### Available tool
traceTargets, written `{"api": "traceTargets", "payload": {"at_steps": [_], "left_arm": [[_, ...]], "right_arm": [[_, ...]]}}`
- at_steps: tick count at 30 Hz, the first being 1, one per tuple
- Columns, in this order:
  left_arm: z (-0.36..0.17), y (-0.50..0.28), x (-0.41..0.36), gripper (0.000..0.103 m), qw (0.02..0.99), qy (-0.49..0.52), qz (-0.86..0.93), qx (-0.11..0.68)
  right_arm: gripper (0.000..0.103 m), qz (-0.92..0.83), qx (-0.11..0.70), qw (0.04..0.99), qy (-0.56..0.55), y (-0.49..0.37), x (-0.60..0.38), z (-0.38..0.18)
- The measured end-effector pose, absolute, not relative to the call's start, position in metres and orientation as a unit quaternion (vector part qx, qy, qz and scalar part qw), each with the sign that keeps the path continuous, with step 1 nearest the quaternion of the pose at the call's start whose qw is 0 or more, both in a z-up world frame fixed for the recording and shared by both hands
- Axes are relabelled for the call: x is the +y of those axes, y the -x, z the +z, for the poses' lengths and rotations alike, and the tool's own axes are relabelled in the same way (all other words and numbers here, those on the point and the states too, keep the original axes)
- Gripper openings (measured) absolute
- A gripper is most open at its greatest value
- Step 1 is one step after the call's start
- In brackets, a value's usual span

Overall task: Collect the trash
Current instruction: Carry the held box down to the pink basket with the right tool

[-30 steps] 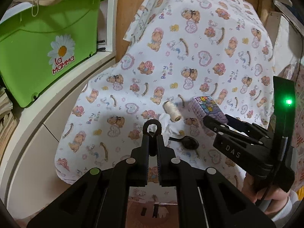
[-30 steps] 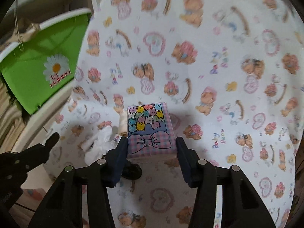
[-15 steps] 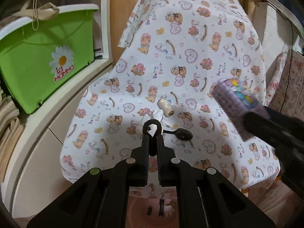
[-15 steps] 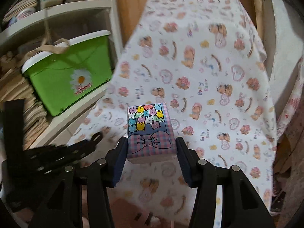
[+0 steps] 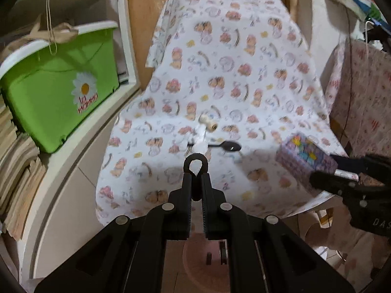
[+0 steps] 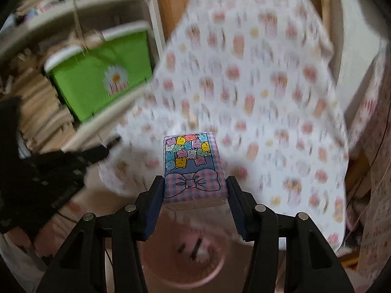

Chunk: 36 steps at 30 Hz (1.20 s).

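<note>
Nearest, in the right wrist view, the right gripper [image 6: 194, 191] is closed part-way on one small rectangular packet printed with pastel bears and a gingham bow [image 6: 193, 168], its two pads pressed against the packet's left and right sides. The packet is held in the air off the near edge of the tabletop, directly above one round pink plastic basket [image 6: 156, 272] on the floor, which seems to hold a few small scraps already.

In the left wrist view, the left gripper [image 5: 195, 185] has its fingers closed together on nothing, and hovers over the same basket's rim [image 5: 193, 268].

The step in hand looks like dropping the packet into the basket. To do it well, keep the packet level and centred over the opening, lower it a little, then open the pads fully so it falls clear of the rim.

Beyond, the tabletop under a white cloth printed with teddy bears and hearts [image 5: 244, 78] carries three items close together: one crumpled white tissue [image 5: 200, 141], one black plastic spoon [image 5: 227, 145] just to its right, and one cream spool of thread [image 5: 209, 125] just beyond.

Far left, one green plastic tub with a daisy logo [image 5: 61, 92] sits on a shelf.
</note>
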<state>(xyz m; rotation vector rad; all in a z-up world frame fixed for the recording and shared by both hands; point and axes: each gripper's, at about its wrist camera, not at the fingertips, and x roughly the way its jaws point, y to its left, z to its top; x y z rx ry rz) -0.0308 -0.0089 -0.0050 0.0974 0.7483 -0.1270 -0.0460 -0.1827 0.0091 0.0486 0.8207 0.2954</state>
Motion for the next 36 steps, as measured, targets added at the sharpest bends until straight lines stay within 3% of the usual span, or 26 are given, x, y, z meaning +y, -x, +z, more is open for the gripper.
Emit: {"api": "traceTargets", "payload": {"at_steps": [10,36], "left_arm": [[-0.05,0.013,-0.002,0.007,0.86,0.008,-0.096,0.502],[-0.162,0.001,-0.018,0.007,0.749,0.019,-0.079,0.658]], "right_arm": [[0.053,0.188,0.468,0.863,-0.013,0.049,-0.171,-0.037],[0.052,0.16,0.605,0.78,-0.012,0.03,-0.151,-0.147]]}}
